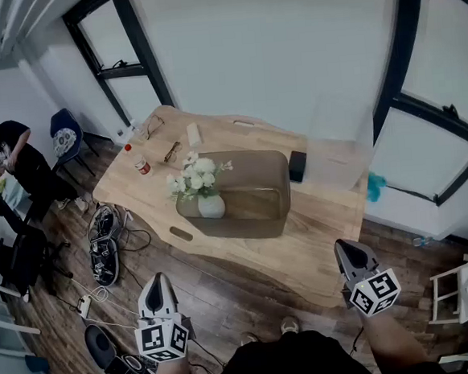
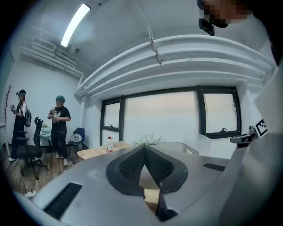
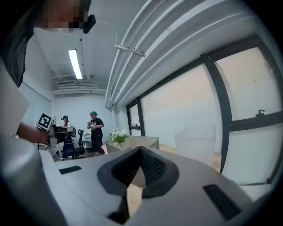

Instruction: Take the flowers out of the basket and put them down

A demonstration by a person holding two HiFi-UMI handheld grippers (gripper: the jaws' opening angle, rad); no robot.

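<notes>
Head view, left to right. A person (image 1: 12, 153) in a dark shirt stands at 9 o'clock, beside a blue chair (image 1: 65, 137).

Left gripper (image 1: 158, 286) at 7 o'clock, over the wood floor (image 1: 226, 296), short of the table (image 1: 324, 207). In its own view the two jaws meet at the tips with nothing between them: closed, empty.

A small bottle (image 1: 142, 166) with a red cap stands near the table's 9 o'clock edge.

Flowers (image 1: 197, 175): a white bunch with green leaves, upright in a white vase (image 1: 211, 206). The vase sits at the 9 o'clock end of the brown basket (image 1: 249, 225), apparently inside its rim. I see neither gripper touching them; both are well apart from the basket.

A black object (image 1: 298, 166) lies just beside the basket at its 3 o'clock end. A clear box (image 1: 340, 153) stands further toward 3 o'clock.

Right gripper (image 1: 350, 254) at 5 o'clock, near the table's near edge. Its jaws are pressed together and empty.
</notes>
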